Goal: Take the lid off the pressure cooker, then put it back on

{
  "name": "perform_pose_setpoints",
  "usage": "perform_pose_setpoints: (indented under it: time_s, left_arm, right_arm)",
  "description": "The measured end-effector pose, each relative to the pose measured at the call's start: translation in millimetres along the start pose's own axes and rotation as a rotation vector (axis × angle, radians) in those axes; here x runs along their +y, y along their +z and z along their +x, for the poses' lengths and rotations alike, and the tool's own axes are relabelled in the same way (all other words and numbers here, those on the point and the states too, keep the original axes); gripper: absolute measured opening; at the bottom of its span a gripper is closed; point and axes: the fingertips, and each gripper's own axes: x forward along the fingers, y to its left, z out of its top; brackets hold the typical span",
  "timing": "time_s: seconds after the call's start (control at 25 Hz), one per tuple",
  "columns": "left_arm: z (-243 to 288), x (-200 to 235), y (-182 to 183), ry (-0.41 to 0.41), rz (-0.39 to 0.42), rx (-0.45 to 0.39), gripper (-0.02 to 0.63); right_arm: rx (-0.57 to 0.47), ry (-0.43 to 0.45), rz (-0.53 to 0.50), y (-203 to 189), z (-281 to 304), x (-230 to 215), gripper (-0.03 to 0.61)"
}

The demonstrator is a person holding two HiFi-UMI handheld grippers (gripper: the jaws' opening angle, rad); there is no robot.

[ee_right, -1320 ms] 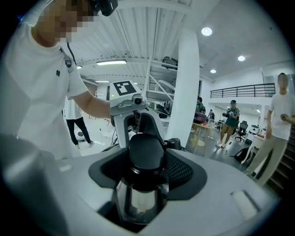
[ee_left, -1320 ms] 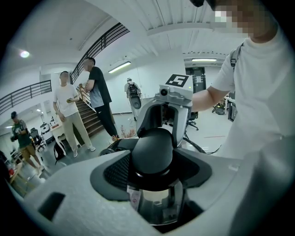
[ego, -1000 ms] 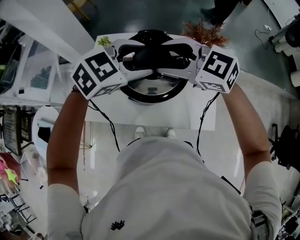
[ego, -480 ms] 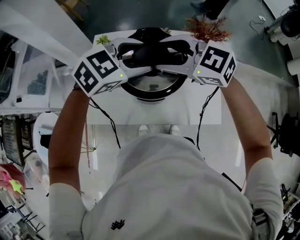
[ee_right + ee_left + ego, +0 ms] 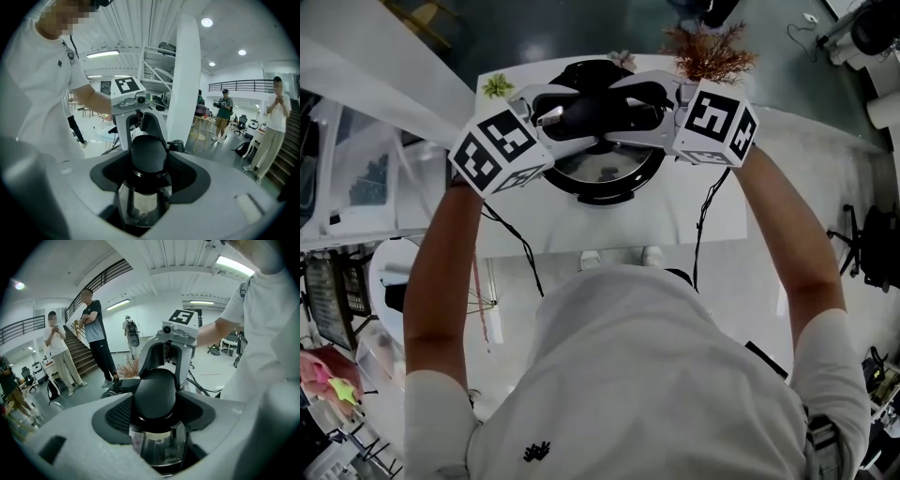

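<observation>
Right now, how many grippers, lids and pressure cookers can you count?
Grippers: 2, the left gripper and the right gripper
Lids: 1, the lid
Pressure cookers: 1, the pressure cooker
Total: 4

The bench (image 5: 609,230) is bare in front of the pressure cooker (image 5: 602,193). A dried plant (image 5: 709,52) blocks the back right corner, a green plant (image 5: 498,86) the left.

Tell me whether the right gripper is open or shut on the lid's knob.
Shut on it. In its view the black knob sits between the jaws of the right gripper, which press on both its sides.
</observation>
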Motion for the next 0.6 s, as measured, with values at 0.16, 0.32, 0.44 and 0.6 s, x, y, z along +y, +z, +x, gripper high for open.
perform_pose_setpoints:
  time_s: [0.16, 0.32, 0.44, 0.6]
  left_arm:
    - [3.6, 2.3, -4.4, -0.006, -0.001, 0.002, 0.288]
    - [7.9, 3.7, -8.2, -0.01, -0.003, 0.003, 0.288]
    - [9.8, 3.3, -9.9, -0.012, -0.005, 0.0, 0.288]
    - [14.7, 3.0, -13.1, -0.009, -0.002, 0.002, 0.288]
  right_arm:
    - [0.006, 0.003, 0.012, -5.7, 3.7, -2.2, 0.27]
    - [0.015, -0.001, 0.015, -10.6, 5.8, -3.9, 0.27]
    - [0.021, 0.002, 0.017, -13.1, 6.7, -3.6, 0.27]
    - [0.029, 0.0, 0.017, -19.5, 7.8, -3.9, 0.27]
